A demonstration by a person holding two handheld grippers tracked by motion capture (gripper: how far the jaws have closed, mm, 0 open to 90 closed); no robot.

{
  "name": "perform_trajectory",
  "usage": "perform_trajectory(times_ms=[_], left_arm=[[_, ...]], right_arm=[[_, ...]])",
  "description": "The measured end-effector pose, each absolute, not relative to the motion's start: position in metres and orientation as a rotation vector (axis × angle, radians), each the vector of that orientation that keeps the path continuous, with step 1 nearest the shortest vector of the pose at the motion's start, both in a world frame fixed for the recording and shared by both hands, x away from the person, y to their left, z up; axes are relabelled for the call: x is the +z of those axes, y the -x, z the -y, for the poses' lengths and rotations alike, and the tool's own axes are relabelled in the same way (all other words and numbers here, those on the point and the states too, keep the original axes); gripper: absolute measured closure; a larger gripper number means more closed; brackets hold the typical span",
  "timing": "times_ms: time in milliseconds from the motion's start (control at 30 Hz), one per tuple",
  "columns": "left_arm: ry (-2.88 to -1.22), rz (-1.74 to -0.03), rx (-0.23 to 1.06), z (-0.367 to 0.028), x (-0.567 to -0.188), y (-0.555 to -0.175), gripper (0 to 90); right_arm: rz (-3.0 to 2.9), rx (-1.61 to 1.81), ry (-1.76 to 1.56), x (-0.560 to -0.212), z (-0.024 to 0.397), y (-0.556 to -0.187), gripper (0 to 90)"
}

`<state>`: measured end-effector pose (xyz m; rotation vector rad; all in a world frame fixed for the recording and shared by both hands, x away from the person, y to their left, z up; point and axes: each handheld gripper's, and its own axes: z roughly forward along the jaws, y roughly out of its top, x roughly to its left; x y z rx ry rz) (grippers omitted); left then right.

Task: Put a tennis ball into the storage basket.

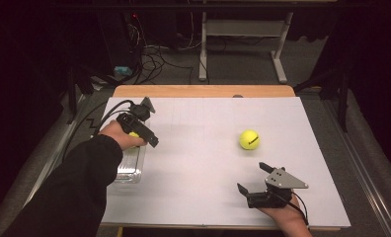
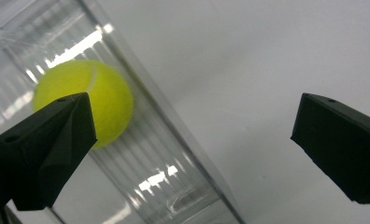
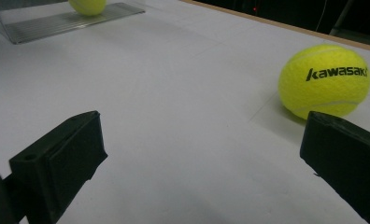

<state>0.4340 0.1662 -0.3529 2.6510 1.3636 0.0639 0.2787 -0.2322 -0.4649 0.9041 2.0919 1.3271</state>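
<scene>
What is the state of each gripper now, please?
Left gripper: open, holding nothing, above the clear container with a tennis ball inside.
Right gripper: open, empty, near the tennis ball on the table.

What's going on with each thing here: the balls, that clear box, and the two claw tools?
Left gripper: open, holding nothing, over the clear box.
Right gripper: open, holding nothing, near the loose ball.
Clear box: open-topped, sitting on the table at its left edge.
Ball in the box: lying inside, ungripped.
Loose ball: resting on the white table, untouched.
</scene>
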Motion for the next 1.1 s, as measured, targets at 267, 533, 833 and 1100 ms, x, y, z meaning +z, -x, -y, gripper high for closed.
perform_trajectory(times_ms=[267, 533, 833, 1100], left_arm=[[-2.645, -1.299, 0.059, -0.143, -0.359, -0.424, 0.6], [-2.654, -1.206, 0.026, -0.115, -0.363, -0.408, 0.6], [-2.655, -1.095, 0.011, -0.083, -0.365, -0.385, 0.6], [-2.677, -1.081, -0.003, -0.078, -0.375, -0.38, 0.6]], right_arm=[[-2.083, 1.33, -0.91, -0.464, 0.235, -0.279, 0.0], [-2.068, 1.333, -0.923, -0.462, 0.239, -0.279, 0.0], [-2.04, 1.336, -0.952, -0.46, 0.244, -0.281, 0.0], [-2.014, 1.321, -0.981, -0.459, 0.249, -0.285, 0.0]])
